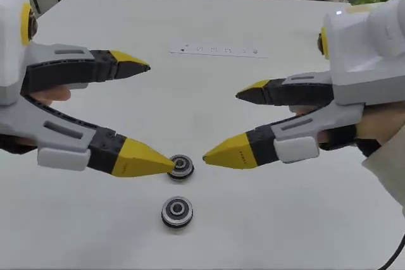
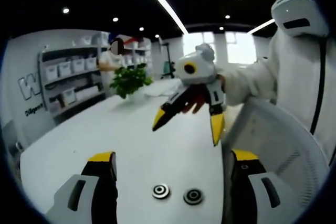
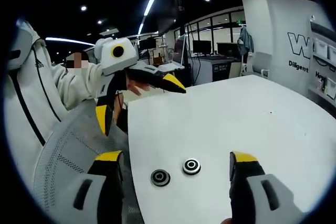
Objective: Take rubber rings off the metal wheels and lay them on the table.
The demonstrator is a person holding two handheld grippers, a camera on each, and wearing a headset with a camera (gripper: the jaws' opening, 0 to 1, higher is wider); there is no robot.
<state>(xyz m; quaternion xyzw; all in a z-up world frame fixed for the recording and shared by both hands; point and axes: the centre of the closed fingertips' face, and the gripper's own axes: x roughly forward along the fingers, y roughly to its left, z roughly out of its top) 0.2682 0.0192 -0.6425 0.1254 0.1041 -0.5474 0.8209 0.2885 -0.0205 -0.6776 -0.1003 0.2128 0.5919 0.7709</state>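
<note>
Left gripper [image 1: 160, 116] and right gripper [image 1: 220, 126] both gape wide beside two metal wheels [image 1: 176, 212] lying on the table [image 1: 209, 23]

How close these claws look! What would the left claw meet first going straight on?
Likely the open right claw, facing it. The two wheels lie lower on the table, so the left claw may pass over them; height is unclear.
</note>
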